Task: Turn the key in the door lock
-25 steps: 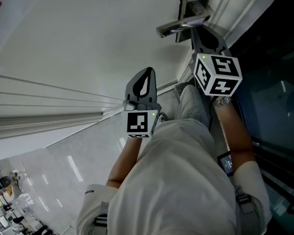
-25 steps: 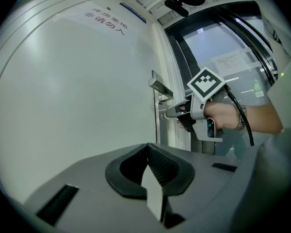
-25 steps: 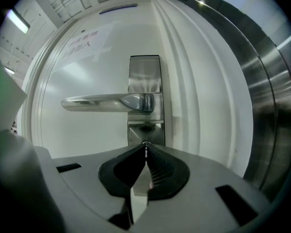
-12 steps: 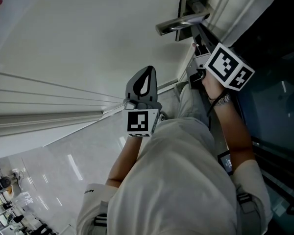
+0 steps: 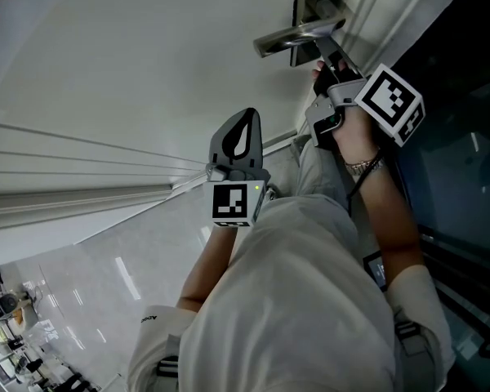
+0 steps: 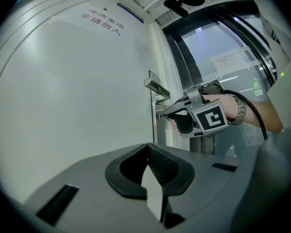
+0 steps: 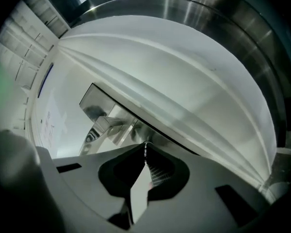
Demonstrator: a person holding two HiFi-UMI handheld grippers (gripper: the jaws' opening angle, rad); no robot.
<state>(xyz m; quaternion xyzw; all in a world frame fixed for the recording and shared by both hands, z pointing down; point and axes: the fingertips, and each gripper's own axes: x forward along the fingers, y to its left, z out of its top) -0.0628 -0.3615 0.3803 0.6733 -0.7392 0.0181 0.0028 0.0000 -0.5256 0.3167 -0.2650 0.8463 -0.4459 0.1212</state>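
1. The right gripper (image 5: 322, 64) is in the upper right of the head view. Its tips are at the lock plate (image 7: 136, 132), just below the metal door handle (image 5: 298, 37), and its marker cube (image 5: 390, 103) is tilted.
2. In the right gripper view its 2 fingers (image 7: 157, 174) are pressed together at the tips, just below centre frame. They pinch a thin silvery edge, the key (image 7: 145, 148), right against the plate.
3. The jaws hide most of the key. In the left gripper view, right of centre, only the right gripper's tips show, meeting the door's edge.
4. The left gripper (image 5: 243, 122) is at the centre of the head view, in front of the white door (image 5: 147, 64) and left of the lock.
5. Its 2 fingers (image 6: 158, 164) are pressed together with nothing between them.
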